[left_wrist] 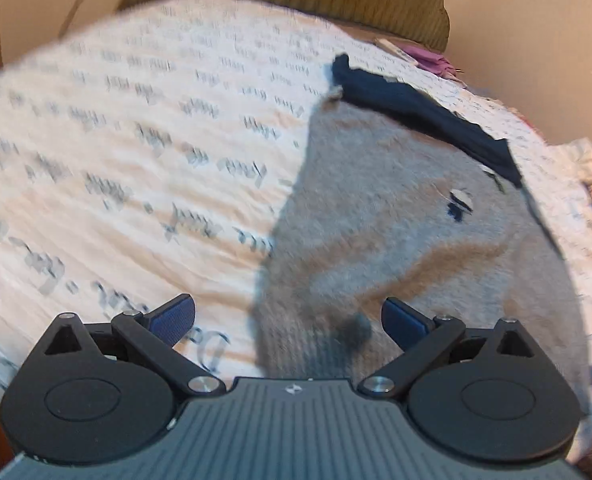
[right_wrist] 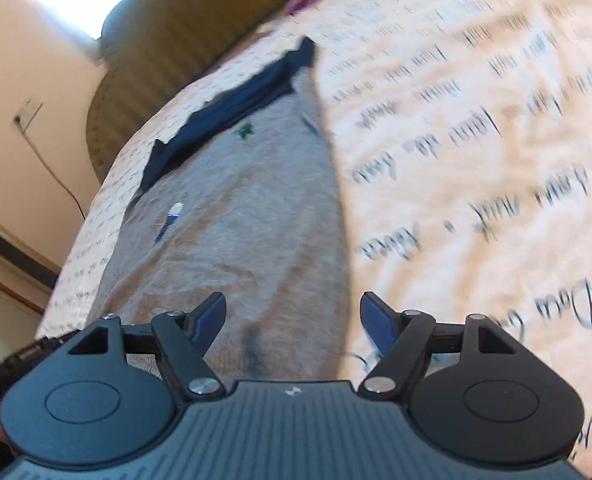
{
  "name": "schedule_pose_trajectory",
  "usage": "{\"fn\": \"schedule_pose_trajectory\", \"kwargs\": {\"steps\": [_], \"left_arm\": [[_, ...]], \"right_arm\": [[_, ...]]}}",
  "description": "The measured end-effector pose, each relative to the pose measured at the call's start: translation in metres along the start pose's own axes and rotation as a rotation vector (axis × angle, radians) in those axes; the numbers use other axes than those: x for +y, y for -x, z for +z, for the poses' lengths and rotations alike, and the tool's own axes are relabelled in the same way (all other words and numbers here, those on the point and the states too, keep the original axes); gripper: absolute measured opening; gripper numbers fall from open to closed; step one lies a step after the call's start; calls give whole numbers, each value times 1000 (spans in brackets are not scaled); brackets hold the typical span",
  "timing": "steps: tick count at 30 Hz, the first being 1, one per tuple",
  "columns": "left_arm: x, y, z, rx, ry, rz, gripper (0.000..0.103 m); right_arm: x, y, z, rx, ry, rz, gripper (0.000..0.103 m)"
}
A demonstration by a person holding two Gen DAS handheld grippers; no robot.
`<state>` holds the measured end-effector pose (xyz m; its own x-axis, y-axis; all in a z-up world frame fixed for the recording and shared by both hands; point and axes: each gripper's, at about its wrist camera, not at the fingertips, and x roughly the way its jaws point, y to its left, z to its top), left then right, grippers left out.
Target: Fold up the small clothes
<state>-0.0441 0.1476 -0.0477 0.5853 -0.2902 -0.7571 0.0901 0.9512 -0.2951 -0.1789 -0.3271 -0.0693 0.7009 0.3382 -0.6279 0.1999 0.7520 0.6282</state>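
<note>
Folding looks barely begun: grey shorts (left_wrist: 396,240) with a navy waistband (left_wrist: 424,116) lie spread flat on the bed's script-printed sheet (left_wrist: 116,140). Left tongs (left_wrist: 288,318) and right tongs (right_wrist: 292,320) both gape, released and grasping nothing, above the near hem.

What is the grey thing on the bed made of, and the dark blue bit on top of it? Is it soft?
The grey garment looks like soft knitted or fleecy cloth: its surface is fuzzy and matte, with gentle folds. The dark blue band along its far edge looks smoother and thinner, perhaps a stretchy trim, though blur hides the weave. The bedsheet under them seems to be light printed cotton, matte with script writing.
</note>
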Motion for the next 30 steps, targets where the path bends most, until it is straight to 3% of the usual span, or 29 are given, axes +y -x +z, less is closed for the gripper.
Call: {"fn": "schedule_pose_trajectory", "kwargs": {"steps": [8, 11, 14, 17, 21, 23, 25, 28, 30], "left_arm": [[10, -6, -2, 53, 167, -279, 101], [15, -8, -3, 63, 200, -293, 98], [21, -8, 0, 71, 220, -298, 94], [21, -9, 0, 80, 208, -298, 91], [15, -9, -2, 89, 169, -301, 86], [11, -9, -3, 94, 142, -292, 78], [6, -10, -3, 101, 83, -238, 48], [1, -11, -2, 107, 7, -174, 34], [-2, -10, -1, 113, -36, -120, 15]], "right_arm": [[-19, -13, -9, 129, -174, 246, 74], [-8, -22, -13, 171, -138, 248, 74], [-5, -25, -13, 163, -126, 254, 59], [-8, -27, -13, 163, -144, 264, 55], [-17, -28, -12, 171, -155, 253, 31], [-23, -29, -13, 174, -165, 248, 25], [-28, -29, -13, 172, -187, 256, 20], [-30, -30, -14, 168, -178, 239, 8], [-30, -30, -15, 162, -166, 231, 6]]}}
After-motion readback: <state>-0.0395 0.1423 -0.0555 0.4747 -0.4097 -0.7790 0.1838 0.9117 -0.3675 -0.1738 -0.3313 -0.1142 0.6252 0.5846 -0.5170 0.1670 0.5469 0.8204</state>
